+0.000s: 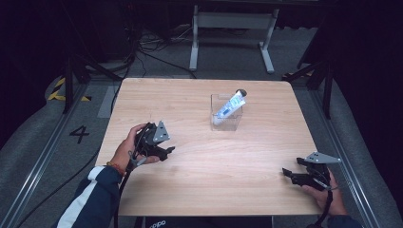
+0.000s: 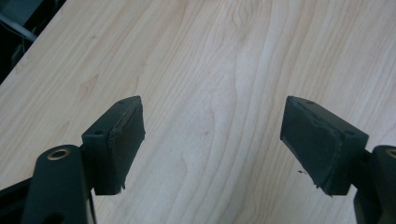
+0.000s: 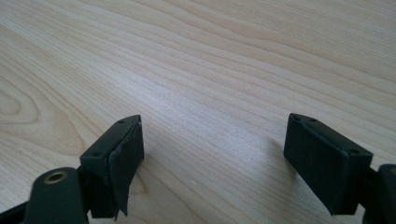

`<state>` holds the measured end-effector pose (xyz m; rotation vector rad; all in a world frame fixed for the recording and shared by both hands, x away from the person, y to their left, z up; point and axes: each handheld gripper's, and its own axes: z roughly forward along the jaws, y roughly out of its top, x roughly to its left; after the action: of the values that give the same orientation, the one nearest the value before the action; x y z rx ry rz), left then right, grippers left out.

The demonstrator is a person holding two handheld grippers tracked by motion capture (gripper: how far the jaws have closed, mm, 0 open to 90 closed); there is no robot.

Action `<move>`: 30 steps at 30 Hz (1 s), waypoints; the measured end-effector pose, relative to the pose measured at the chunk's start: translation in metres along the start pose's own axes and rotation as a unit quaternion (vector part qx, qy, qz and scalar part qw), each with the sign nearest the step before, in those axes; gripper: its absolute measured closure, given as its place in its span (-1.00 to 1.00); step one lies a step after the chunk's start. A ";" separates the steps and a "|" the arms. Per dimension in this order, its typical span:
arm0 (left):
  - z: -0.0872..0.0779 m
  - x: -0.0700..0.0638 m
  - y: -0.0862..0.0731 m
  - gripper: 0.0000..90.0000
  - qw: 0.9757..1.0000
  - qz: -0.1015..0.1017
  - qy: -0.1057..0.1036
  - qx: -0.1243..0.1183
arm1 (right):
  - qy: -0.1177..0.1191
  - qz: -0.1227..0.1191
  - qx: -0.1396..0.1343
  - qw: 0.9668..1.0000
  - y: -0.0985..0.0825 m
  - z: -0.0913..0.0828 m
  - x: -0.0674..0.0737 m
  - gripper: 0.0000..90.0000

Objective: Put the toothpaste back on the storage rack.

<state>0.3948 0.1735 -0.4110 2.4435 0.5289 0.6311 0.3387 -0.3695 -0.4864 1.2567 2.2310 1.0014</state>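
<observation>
A clear plastic box [image 1: 226, 113] stands on the wooden table [image 1: 190, 185] a little right of centre toward the back. A white tube [image 1: 229, 106] with a dark cap leans inside it, cap end sticking out above the rim. My left gripper [image 1: 167, 152] is low over the left side of the table, well short of the box; its jaws [image 2: 212, 144] stand open with only bare wood between them. Near the front right corner my right gripper [image 1: 288, 175] rests low, and its jaws [image 3: 212, 163] are wide apart and hold nothing.
Metal rails run along the floor on both sides of the table. A white table frame [image 1: 233, 28] and loose cables lie on the floor beyond the far edge. Dark stands sit at the back left and back right.
</observation>
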 end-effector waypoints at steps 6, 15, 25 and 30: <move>-0.002 -0.008 -0.021 -0.50 1.000 0.000 0.006 0.019 | 0.000 0.000 0.000 1.000 0.000 0.000 0.000 -0.55; -0.008 -0.013 -0.053 -0.51 0.999 -0.023 0.011 0.028 | 0.000 0.000 0.000 1.000 0.000 0.000 0.000 -0.55; -0.019 -0.016 -0.092 -0.52 0.998 -0.065 0.011 0.022 | -0.001 0.001 0.000 1.000 0.000 0.000 0.000 -0.55; -0.026 -0.018 -0.107 -0.54 0.996 -0.078 0.016 0.030 | -0.001 0.000 0.000 1.000 0.000 0.000 0.000 -0.55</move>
<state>0.3416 0.2577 -0.4621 2.4219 0.7552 0.5983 0.3383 -0.3695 -0.4864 1.2576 2.2298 1.0004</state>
